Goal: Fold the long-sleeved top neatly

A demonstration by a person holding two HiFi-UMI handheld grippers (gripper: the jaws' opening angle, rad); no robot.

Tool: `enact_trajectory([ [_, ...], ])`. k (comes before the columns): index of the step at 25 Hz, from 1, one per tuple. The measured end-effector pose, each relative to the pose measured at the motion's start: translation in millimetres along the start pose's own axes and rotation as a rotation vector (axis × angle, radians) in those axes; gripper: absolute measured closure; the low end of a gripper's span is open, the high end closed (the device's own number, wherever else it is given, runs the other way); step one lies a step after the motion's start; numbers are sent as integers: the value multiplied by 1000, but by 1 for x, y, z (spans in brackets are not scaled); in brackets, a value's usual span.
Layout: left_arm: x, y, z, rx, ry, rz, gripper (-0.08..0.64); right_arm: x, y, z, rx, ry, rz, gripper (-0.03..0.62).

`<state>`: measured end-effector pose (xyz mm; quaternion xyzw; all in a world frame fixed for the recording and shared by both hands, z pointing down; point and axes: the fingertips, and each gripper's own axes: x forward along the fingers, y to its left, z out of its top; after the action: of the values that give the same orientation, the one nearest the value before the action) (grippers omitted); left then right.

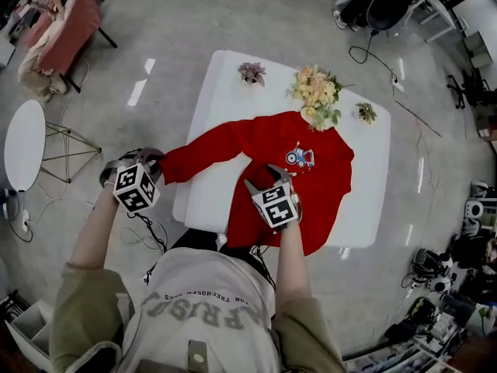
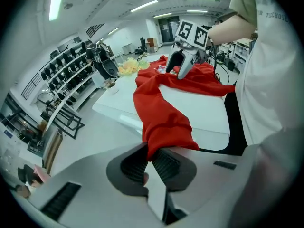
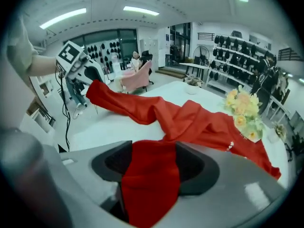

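Lying on the white tabletop [image 1: 225, 92], the red top [image 1: 311, 185] has one sleeve [image 1: 210, 150] stretched past the edge, clenched in the left gripper [image 2: 151, 161]. The right gripper [image 3: 151, 167] is released, red cloth loose between its jaws. Flowers [image 1: 316, 92] stand by the collar.

Left gripper [image 2: 149, 159] clamped; right gripper [image 3: 151, 163] jaws apart

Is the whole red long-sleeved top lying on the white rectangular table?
No, one sleeve of the red top stretches off the white table past its edge, clamped in the left gripper.
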<state>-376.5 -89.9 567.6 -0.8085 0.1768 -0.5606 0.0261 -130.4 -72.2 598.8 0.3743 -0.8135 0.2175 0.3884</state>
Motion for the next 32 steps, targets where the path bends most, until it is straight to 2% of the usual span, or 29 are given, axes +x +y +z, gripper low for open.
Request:
enact_trajectory([
  [9, -38, 76, -38, -161, 10, 167, 529, 54, 24, 9, -72, 107, 73, 314],
  [13, -55, 98, -30, -195, -25, 206, 528, 59, 25, 10, -84, 111, 93, 314],
  [16, -68, 98, 4, -154, -72, 211, 528, 39, 18, 16, -21, 54, 98, 314],
  [19, -76, 77, 60, -78, -140, 175, 528, 3, 2, 8, 30, -16, 55, 314],
  [23, -65, 21, 145, 22, -235, 91, 528, -47, -16, -31, 27, -16, 27, 314],
  [27, -24, -45, 213, 101, -279, 25, 528, -87, -35, -75, 56, -9, 12, 314],
  [32, 21, -115, 277, 123, -300, -28, 528, -124, -56, -124, 79, 16, -7, 314],
])
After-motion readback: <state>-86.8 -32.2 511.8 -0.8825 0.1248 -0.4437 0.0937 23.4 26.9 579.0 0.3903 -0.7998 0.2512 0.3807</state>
